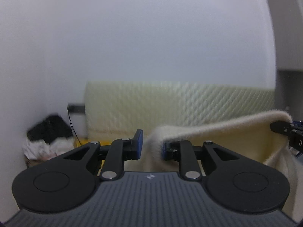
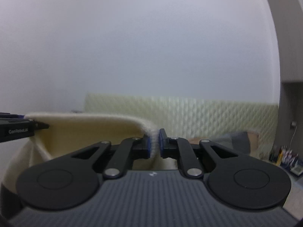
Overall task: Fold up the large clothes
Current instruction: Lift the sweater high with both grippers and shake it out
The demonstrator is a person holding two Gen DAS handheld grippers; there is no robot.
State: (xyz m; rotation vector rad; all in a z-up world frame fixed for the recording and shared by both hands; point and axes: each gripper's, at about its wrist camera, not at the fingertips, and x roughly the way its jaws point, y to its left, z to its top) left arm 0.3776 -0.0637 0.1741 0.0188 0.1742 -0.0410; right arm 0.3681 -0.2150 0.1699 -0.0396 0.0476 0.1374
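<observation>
A cream fleece garment [image 1: 217,130] hangs in the air between my two grippers, its top edge stretched taut. My left gripper [image 1: 151,145] has a visible gap between its blue pads; the cloth's corner drapes over the right pad [image 1: 164,148] and does not look pinched. My right gripper [image 2: 155,143] is shut on the garment [image 2: 90,130], with the edge clamped between its pads. The right gripper also shows at the far right of the left wrist view [image 1: 287,130], and the left gripper shows at the left edge of the right wrist view [image 2: 19,130].
A pale quilted headboard or mattress [image 1: 180,106] stands against the white wall ahead. A black bag on a pile of white things [image 1: 49,136] sits at lower left. A grey cabinet [image 2: 289,56] and small items on a surface [image 2: 284,157] are at the right.
</observation>
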